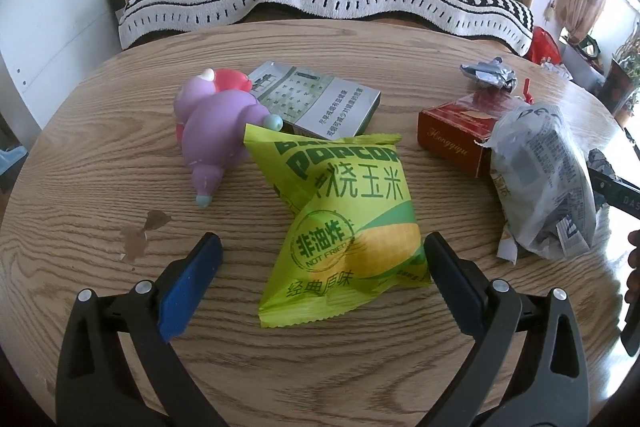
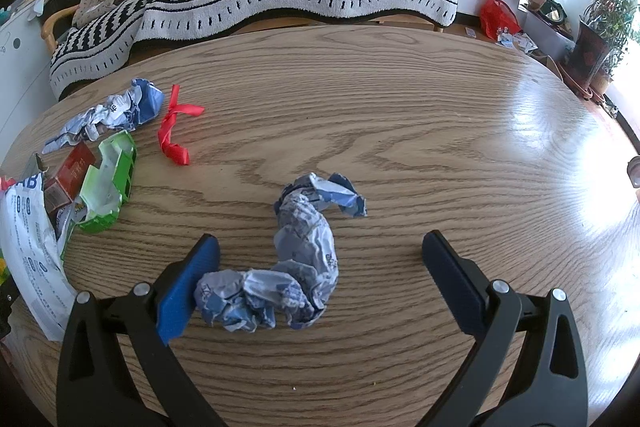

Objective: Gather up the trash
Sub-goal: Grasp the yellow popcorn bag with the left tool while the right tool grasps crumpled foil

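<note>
**Straddling trash on the wooden counter**

Left gripper (image 1: 322, 257) has its jaws apart around a green popcorn bag (image 1: 340, 227) lying on the counter (image 1: 120, 187). Right gripper (image 2: 320, 257), jaws apart, flanks a crumpled blue wrapper (image 2: 296, 259), left pad touching it.

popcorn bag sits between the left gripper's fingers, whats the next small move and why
Probably close the left gripper on the green popcorn bag. Its jaws are open, with the bag's lower end lying on the table between them, close to one finger and not yet pinched.
</note>
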